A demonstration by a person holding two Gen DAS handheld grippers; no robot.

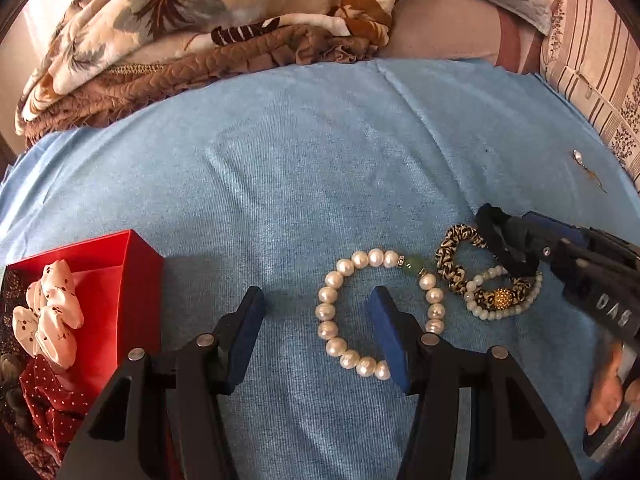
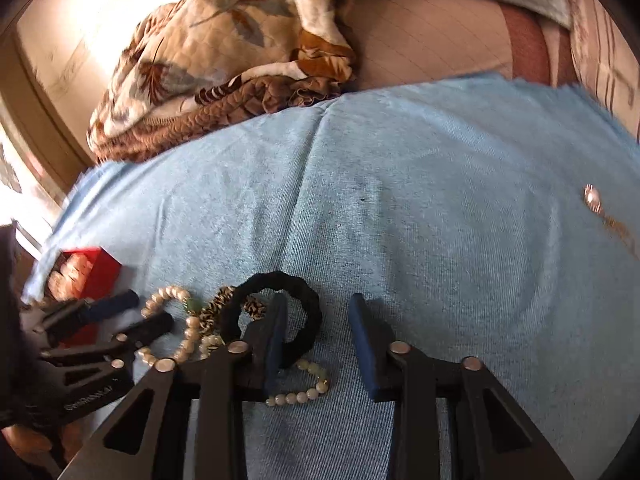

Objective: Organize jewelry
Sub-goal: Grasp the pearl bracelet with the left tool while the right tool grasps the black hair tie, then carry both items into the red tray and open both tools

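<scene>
Both grippers half open, gripping nothing: left gripper [image 1: 316, 332] straddling one side of the pearl bracelet [image 1: 376, 312] on the blue cloth [image 1: 280, 160], right gripper [image 2: 318, 344] with one finger through the black scrunchie [image 2: 272, 316] beside it.

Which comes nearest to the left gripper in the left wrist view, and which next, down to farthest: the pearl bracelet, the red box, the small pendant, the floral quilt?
Measured from the left gripper:
1. Pearl bracelet, looped around its right finger.
2. Red box, just to the left.
3. Small pendant, far right on the blue cloth.
4. Floral quilt, beyond the cloth's far edge.
</scene>
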